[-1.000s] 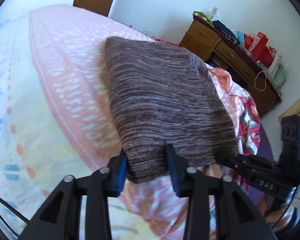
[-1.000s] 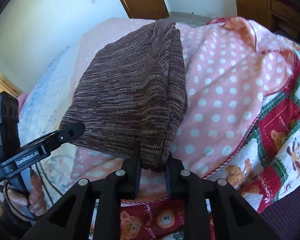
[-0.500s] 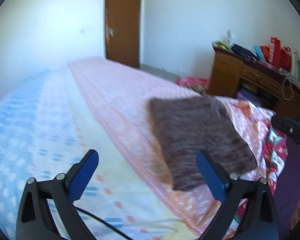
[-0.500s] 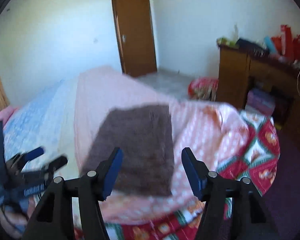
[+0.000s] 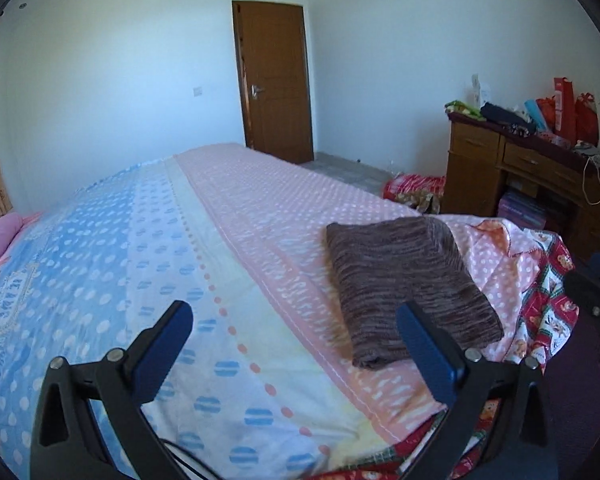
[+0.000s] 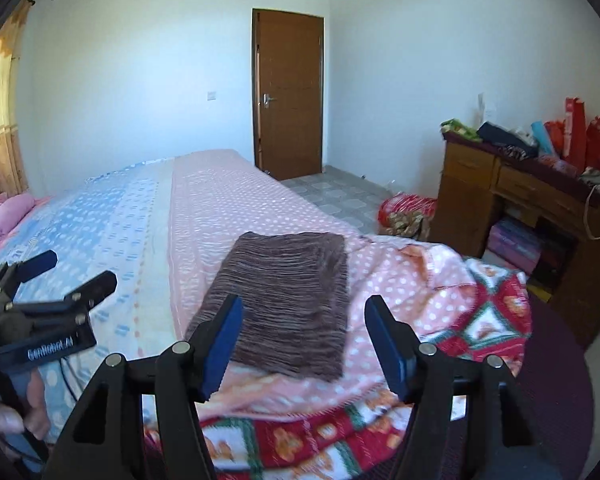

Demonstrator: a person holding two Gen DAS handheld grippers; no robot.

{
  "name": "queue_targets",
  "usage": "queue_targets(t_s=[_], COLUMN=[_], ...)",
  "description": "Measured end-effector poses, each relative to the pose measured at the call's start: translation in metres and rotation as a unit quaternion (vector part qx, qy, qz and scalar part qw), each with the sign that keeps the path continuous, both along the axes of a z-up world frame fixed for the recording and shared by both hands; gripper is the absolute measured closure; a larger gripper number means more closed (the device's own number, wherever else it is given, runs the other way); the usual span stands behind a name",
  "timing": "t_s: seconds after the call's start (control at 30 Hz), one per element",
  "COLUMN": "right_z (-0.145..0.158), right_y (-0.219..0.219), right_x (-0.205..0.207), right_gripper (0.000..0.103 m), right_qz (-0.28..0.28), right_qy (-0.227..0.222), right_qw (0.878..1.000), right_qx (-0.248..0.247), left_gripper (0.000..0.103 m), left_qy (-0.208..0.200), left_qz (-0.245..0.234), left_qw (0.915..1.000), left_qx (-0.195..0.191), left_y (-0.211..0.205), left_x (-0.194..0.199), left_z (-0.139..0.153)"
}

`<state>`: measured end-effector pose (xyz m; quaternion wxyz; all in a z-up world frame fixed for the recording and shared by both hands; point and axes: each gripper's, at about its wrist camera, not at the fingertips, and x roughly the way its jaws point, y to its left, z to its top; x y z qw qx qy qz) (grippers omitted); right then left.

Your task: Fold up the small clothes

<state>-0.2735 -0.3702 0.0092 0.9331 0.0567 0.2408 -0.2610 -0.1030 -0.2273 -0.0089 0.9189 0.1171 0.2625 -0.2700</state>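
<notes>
A brown striped knit garment [image 5: 404,280] lies folded into a flat rectangle on the pink dotted bedspread [image 5: 268,200] near the bed's foot; it also shows in the right wrist view [image 6: 292,292]. My left gripper [image 5: 294,324] is open and empty, raised back from the bed, with the garment behind its right finger. My right gripper [image 6: 302,320] is open and empty, held above and short of the garment's near edge. The left gripper also shows at the left of the right wrist view [image 6: 64,272].
A red patterned quilt [image 6: 488,312] hangs over the bed's foot. A wooden desk [image 6: 520,200] with bags and clutter stands at the right. A closed brown door [image 6: 288,92] is in the far wall. Pink pillows [image 5: 0,232] lie at the far left.
Both grippers let go of the garment's near corners, opened wide and pulled back and up. The folded garment stays flat on the bed.
</notes>
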Motion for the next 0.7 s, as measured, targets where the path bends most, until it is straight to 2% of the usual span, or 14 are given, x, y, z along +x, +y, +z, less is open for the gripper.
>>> queue_targets(t_s=[0.03, 0.1, 0.3, 0.47, 0.6, 0.7], right_z=[0.002, 0.007, 0.026, 0.021, 0.016, 0.014], right_y=[0.002, 0.005, 0.010, 0.012, 0.000, -0.003], right_x=[-0.005, -0.014, -0.033, -0.030, -0.027, -0.028], right_gripper=[0.031, 0.028, 0.027, 0.027, 0.027, 0.027], right_qz=[-0.001, -0.006, -0.010, -0.016, -0.021, -0.029], right_qy=[-0.006, -0.024, -0.085, -0.076, -0.075, -0.074], right_qw=[1.000, 1.000, 0.996, 0.997, 0.997, 0.997], right_qx=[-0.006, -0.016, 0.000, -0.022, 0.017, 0.024], left_gripper=[0.000, 0.000, 0.000, 0.000, 0.000, 0.000], left_qy=[0.005, 0.002, -0.034, -0.053, -0.054, -0.056], left_qz=[0.003, 0.008, 0.006, 0.015, 0.013, 0.015], left_qw=[1.0000, 1.0000, 0.9990, 0.9978, 0.9977, 0.9976], left_qx=[0.005, 0.005, -0.027, -0.037, -0.039, -0.038], left_y=[-0.001, -0.001, 0.006, 0.006, 0.006, 0.006], left_x=[-0.002, -0.012, -0.041, -0.048, -0.049, -0.049], left_z=[0.000, 0.001, 0.019, 0.027, 0.025, 0.025])
